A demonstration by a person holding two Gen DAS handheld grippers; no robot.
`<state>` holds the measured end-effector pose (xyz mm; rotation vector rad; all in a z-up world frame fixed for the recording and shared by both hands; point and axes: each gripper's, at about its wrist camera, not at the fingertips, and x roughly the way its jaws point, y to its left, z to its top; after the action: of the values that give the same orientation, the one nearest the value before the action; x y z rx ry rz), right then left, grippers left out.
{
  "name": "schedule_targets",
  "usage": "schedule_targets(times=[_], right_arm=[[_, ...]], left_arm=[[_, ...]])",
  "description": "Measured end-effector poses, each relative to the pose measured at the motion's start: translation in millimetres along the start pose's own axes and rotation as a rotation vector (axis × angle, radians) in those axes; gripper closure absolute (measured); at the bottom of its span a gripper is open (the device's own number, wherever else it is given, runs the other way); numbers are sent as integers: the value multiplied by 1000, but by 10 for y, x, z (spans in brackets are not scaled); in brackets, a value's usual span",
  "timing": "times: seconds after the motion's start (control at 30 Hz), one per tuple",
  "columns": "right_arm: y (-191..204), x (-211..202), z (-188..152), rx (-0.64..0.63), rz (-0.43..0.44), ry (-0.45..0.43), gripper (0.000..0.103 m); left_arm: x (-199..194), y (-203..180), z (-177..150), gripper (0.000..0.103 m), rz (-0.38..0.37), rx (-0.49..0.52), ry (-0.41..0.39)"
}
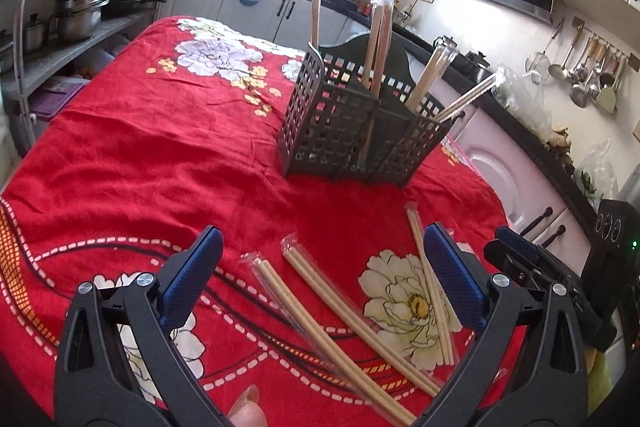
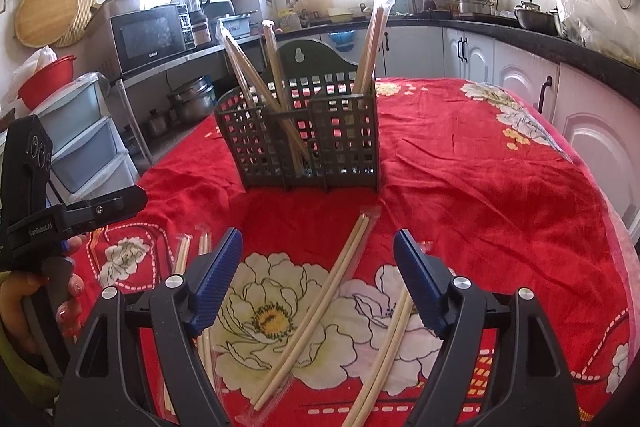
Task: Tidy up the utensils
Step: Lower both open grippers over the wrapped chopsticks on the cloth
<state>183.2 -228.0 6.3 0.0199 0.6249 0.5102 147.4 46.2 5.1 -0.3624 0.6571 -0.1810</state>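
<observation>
A dark grid utensil holder (image 1: 352,131) stands on the red floral tablecloth (image 1: 160,147) with several wrapped chopstick pairs upright in it; it also shows in the right wrist view (image 2: 304,143). Wrapped chopstick pairs lie loose on the cloth: two (image 1: 320,331) (image 1: 360,319) between my left gripper's jaws and one (image 1: 430,283) beside its right finger. My left gripper (image 1: 320,267) is open and empty above them. My right gripper (image 2: 318,271) is open and empty over a pair (image 2: 320,311), with another pair (image 2: 384,359) by its right finger.
The right gripper's body (image 1: 560,275) sits close at the right in the left wrist view; the left one (image 2: 40,203) at the left in the right wrist view. Kitchen counters (image 2: 520,35), cabinets and a shelf with pots (image 1: 76,15) surround the table.
</observation>
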Motion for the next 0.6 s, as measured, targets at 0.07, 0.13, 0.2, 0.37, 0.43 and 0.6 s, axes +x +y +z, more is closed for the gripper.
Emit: schedule_targets(times=[0.07, 0.13, 0.2, 0.37, 0.43, 0.6], right_arm=[[1, 10, -18, -2, 0, 12, 28], [-2, 30, -39, -5, -3, 27, 27], [-12, 50, -57, -3, -8, 42, 27], [-56, 110, -91, 7, -19, 76, 27], [-77, 136, -101, 13, -20, 88, 27], [-131, 218, -108, 22, -13, 121, 27]], left_arm=[[15, 1, -26, 10, 2, 4, 13], [31, 5, -51, 10, 7, 8, 24], [51, 12, -81, 10, 11, 15, 39], [94, 60, -134, 10, 19, 10, 69], [114, 79, -151, 10, 18, 7, 83], [169, 135, -217, 11, 3, -11, 120]])
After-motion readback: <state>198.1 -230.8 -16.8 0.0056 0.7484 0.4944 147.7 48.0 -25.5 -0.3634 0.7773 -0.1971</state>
